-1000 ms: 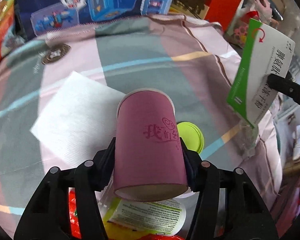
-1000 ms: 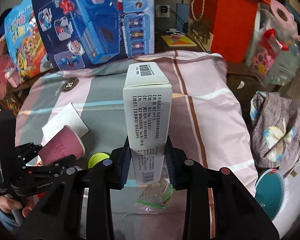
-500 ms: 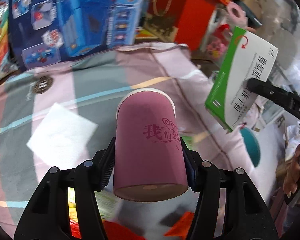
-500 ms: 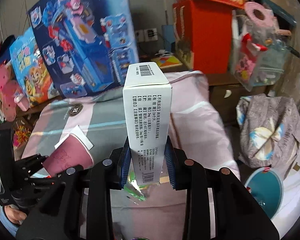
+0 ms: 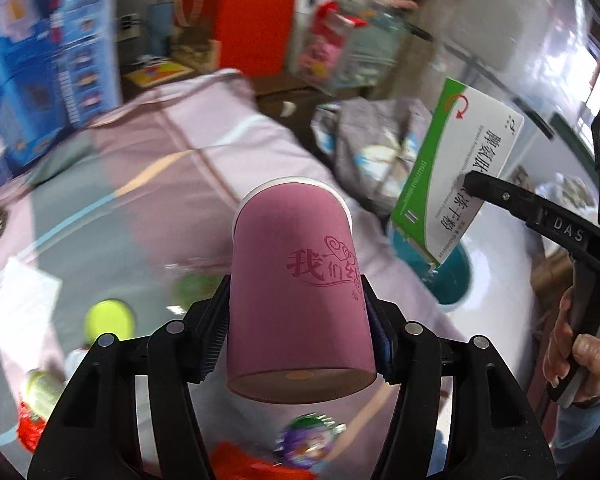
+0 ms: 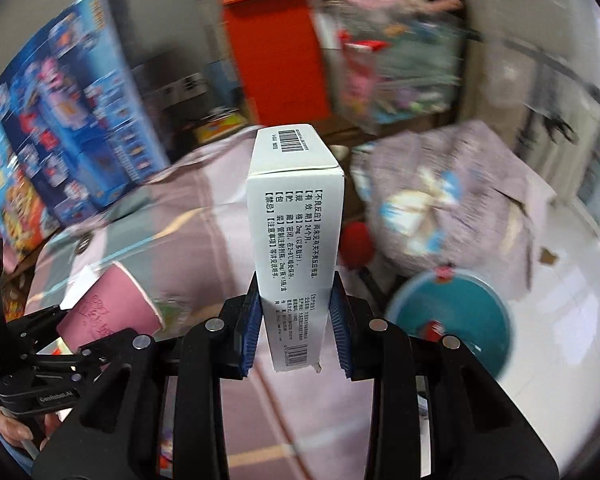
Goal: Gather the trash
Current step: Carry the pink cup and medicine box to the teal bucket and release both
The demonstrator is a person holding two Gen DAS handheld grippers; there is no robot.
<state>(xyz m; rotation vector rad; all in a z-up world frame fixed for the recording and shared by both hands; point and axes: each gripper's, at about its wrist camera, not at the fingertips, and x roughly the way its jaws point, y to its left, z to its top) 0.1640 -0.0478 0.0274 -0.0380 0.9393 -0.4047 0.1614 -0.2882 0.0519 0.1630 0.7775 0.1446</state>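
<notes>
My left gripper (image 5: 298,312) is shut on a pink paper cup (image 5: 296,280), held in the air over the striped tablecloth (image 5: 188,168). My right gripper (image 6: 296,320) is shut on a white medicine box (image 6: 296,216) with black print; it also shows in the left wrist view (image 5: 456,184), green-edged, to the right of the cup. A teal bin (image 6: 452,316) stands on the floor to the right of the table, below the box (image 5: 448,268). The pink cup also shows in the right wrist view (image 6: 108,308) at lower left.
On the cloth lie a white napkin (image 5: 24,304), a yellow-green lid (image 5: 109,318), a purple round wrapper (image 5: 306,440) and red packaging (image 5: 252,464). Blue toy boxes (image 6: 68,128) and a red box (image 5: 252,16) stand behind. A grey patterned bag (image 6: 452,200) sits beside the bin.
Both grippers have swung to the right with their loads, away from the table middle. The teal bin and floor now show larger in both views. The views are blurred.
</notes>
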